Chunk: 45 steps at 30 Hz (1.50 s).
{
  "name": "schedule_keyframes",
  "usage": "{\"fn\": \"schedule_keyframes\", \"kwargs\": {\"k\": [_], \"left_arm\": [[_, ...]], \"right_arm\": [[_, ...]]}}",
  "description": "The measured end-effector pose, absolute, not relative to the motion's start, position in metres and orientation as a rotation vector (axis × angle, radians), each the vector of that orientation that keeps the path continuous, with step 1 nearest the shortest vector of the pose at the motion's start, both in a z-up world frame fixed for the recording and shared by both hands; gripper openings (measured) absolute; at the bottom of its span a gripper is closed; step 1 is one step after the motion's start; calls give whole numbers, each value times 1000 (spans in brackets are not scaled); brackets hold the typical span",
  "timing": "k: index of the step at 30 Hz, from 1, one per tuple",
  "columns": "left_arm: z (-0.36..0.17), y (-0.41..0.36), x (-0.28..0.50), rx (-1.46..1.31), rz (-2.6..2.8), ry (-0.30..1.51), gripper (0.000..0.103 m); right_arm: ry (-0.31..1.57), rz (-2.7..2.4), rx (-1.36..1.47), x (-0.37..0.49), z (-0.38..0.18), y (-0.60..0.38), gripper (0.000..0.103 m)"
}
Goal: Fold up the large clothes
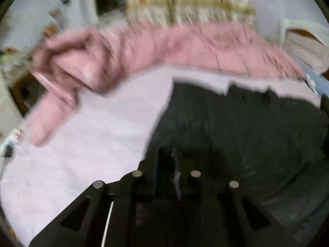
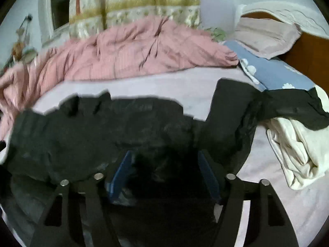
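Note:
A large black garment [image 1: 236, 123] lies spread on the pale pink bed sheet [image 1: 92, 133]. In the blurred left wrist view my left gripper [image 1: 167, 160] sits at the garment's left edge. Its fingers are drawn together, and the dark cloth runs into the tips. The right wrist view shows the same black garment [image 2: 102, 127] stretching across the sheet [image 2: 164, 84], one part reaching right toward a pillow. My right gripper [image 2: 164, 164] is open just above the cloth. Its blue pads [image 2: 121, 170] stand wide apart, with black fabric lying under the gap and nothing pinched.
A rumpled pink quilt [image 2: 133, 51] is heaped along the far side of the bed. A blue cloud-print pillow [image 2: 273, 72] and a bundled white garment [image 2: 298, 148] lie at the right. The wooden headboard [image 2: 308, 49] stands behind them. A patterned curtain [image 2: 133, 0] hangs beyond.

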<state>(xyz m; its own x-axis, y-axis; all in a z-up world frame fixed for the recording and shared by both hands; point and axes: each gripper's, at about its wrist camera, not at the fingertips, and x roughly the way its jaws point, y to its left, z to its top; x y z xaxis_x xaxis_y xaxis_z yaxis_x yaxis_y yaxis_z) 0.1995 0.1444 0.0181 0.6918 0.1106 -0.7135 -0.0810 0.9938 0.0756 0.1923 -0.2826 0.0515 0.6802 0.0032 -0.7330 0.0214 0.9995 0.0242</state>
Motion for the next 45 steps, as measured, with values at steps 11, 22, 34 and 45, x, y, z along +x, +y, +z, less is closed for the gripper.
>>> {"fn": "schedule_keyframes", "kwargs": {"k": [11,22,34,45], "left_arm": [[-37,178,215,24,279,912,12],[-38,176,205,54,342,899,8],[28,163,174,32,142,615,54],[46,117,114,15,-4,517,59]], "right_arm": [[969,87,-2,207,7,-255,49],[936,48,21,209,-6,-263,50],[685,50,73,170,48,-274,50],[514,-107,265,138,86,-373,55]]}}
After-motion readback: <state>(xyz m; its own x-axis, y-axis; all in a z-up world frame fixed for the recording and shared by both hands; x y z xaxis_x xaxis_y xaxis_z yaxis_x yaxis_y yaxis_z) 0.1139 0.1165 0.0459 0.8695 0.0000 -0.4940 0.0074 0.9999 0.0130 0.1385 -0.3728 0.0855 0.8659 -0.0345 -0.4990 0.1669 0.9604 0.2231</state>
